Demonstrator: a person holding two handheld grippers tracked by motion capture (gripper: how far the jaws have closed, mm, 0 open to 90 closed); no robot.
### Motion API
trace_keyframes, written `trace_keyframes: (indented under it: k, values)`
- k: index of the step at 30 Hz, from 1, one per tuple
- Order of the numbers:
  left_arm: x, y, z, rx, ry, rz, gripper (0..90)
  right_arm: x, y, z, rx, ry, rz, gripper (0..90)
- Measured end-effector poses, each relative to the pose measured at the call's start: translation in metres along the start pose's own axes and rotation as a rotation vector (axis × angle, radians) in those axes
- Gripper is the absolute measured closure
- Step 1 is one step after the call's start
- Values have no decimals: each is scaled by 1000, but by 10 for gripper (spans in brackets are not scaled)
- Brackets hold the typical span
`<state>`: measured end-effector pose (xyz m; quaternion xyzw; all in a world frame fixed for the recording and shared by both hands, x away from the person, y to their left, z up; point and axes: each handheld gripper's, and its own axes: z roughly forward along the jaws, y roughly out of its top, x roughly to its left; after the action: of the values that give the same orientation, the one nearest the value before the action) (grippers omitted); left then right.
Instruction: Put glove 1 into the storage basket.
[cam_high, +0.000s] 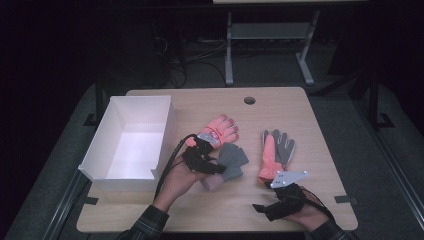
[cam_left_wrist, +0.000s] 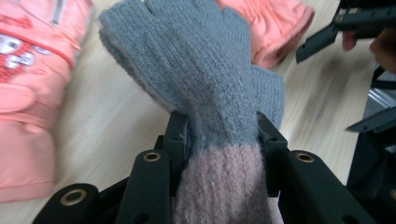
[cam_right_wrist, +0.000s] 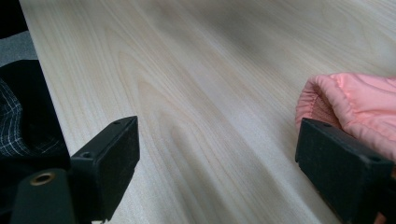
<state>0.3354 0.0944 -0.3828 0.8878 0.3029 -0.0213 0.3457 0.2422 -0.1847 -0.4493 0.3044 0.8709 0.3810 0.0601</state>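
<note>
My left gripper (cam_left_wrist: 223, 135): fingers clenched on grey knit glove (cam_left_wrist: 196, 60), lifted off bench (cam_high: 210, 210). My right gripper (cam_right_wrist: 217, 154): fingers released, beside pink glove (cam_right_wrist: 359, 100).

We are in a lab or test room. A pale wooden table (cam_high: 210, 210) stands on grey carpet, with loose cables (cam_high: 190, 60) and a metal-legged bench (cam_high: 270, 35) in darkness behind.

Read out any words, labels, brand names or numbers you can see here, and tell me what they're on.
No readable text anywhere.
The pink glove beside the grey knit glove bears a silvery patch, too blurred to tell whether it is lettering.
The white box carries no print.
</note>
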Motion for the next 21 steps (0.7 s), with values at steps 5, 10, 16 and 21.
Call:
trace_keyframes:
  k: [5,10,16,21]
  values:
    - [3,9,-17,-28,12,4,642,0,0,1,3,1,-3,136]
    - [6,15,-29,-61,23,-11,642,0,0,1,2,2,-3,136]
    - [13,25,-48,-79,51,-20,641,0,0,0,4,4,-3,136]
    - [17,29,-64,-86,76,-21,640,0,0,1,2,9,-5,136]
